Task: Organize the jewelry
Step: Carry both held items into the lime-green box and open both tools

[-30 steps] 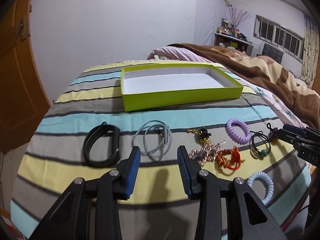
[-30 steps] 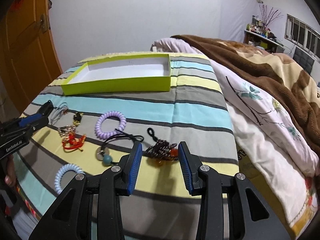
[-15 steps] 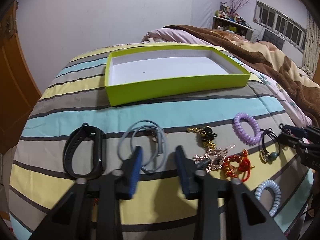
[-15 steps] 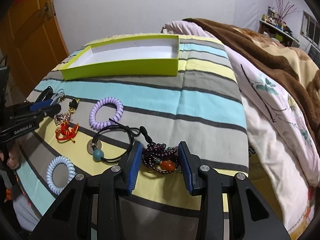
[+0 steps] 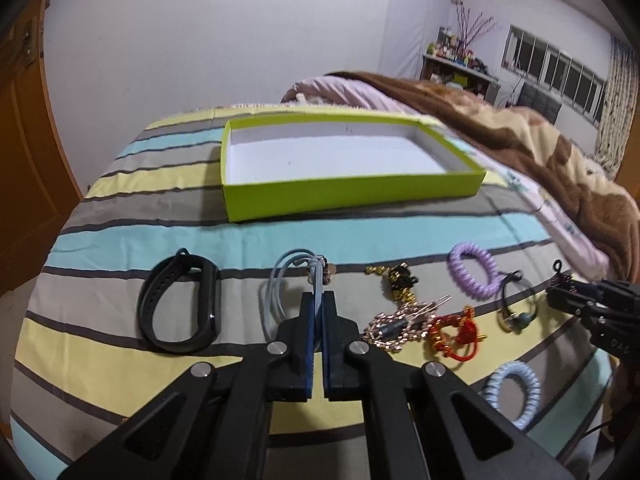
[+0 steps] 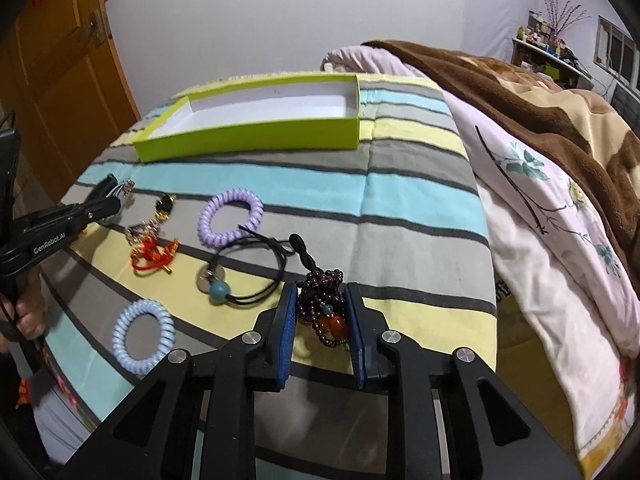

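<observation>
clamping on the grey cord bracelet (image 5: 280, 292), left gripper (image 5: 319, 300) has its jaws fully together, cord strands pinched at the tips. right gripper (image 6: 322, 300) jaws have just been closing around the dark beaded bracelet (image 6: 324, 308); pads appear to touch it, contact unclear. green tray (image 5: 352, 192) sits well beyond both fingertips on the striped bedspread (image 5: 160, 232).
</observation>
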Demonstrator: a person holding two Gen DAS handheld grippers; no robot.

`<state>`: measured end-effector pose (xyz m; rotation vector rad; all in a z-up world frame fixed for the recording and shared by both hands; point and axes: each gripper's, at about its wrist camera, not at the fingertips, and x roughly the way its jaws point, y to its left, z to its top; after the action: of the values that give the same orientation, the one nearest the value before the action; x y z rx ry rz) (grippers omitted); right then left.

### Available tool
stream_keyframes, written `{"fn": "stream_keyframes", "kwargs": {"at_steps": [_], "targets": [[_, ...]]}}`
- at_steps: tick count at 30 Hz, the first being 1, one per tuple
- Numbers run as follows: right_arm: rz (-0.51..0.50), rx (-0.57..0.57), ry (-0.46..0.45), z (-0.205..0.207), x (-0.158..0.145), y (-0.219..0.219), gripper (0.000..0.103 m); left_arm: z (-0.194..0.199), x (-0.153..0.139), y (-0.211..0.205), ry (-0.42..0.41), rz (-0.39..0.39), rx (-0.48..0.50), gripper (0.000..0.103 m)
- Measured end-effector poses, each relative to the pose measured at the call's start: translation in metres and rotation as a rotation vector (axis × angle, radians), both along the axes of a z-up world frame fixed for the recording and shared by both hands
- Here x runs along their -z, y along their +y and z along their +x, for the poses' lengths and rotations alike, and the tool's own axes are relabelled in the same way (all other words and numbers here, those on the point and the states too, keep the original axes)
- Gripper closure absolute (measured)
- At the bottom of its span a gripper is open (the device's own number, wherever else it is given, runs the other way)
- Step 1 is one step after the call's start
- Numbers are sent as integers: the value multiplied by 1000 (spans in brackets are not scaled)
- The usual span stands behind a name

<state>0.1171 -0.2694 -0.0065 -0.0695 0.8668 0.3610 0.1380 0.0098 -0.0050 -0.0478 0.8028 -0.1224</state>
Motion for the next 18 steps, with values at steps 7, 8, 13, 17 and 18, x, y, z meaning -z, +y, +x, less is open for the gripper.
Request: {"fn": "stream_keyframes", "kwargs": {"at_steps": [7,8,13,17,18], "targets": [[46,0,-57,2,-27,7,79,-7,-28,6,-66,-31,13,100],[53,-3,-63,5,-30,9,79,-6,-32,7,-73,-30,14,101],[86,-19,-86,25,-45,19,79,6,-51,5,-116,-11,28,101],[99,-34,-101,47,-54,29,79,22,-64,4,-151,6,24,100],[96,-36,-110,56,-57,32,79,29,-66,5,-153,6,24,100]]}}
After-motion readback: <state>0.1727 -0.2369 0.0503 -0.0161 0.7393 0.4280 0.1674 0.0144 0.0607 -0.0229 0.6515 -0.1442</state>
